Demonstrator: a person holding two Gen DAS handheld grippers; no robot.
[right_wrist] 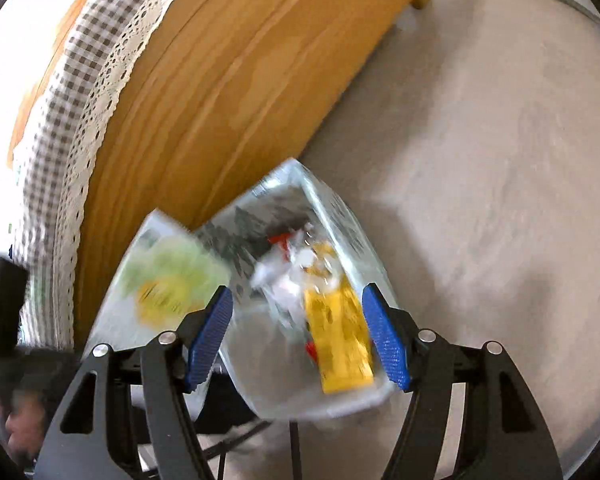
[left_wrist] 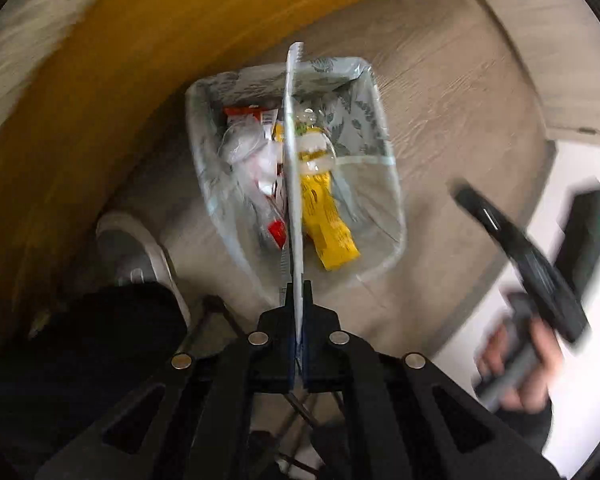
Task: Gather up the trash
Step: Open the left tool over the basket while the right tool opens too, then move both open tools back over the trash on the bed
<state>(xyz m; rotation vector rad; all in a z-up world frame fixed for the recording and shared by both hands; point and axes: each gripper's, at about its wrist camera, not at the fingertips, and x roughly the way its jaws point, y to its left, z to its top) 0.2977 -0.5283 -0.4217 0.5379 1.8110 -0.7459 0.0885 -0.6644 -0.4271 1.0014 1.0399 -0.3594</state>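
Note:
My left gripper (left_wrist: 298,300) is shut on a flat white packet (left_wrist: 294,184), seen edge-on, held above a lined trash bin (left_wrist: 384,152) on the floor. The bin holds a yellow wrapper (left_wrist: 328,224), red wrappers (left_wrist: 276,232) and clear plastic. In the right wrist view the same packet (right_wrist: 164,280) shows a green and yellow print, left of the bin (right_wrist: 340,216). My right gripper (right_wrist: 298,340) is open and empty, its blue pads (right_wrist: 386,344) spread above the bin's near side, over the yellow wrapper (right_wrist: 340,344).
A wooden furniture side (right_wrist: 228,92) stands left of the bin, topped by a checked cloth with lace trim (right_wrist: 76,92). Pale floor (right_wrist: 480,160) spreads to the right. The person's shoe (left_wrist: 136,256) is beside the bin. The right hand and its tool (left_wrist: 520,340) appear at right.

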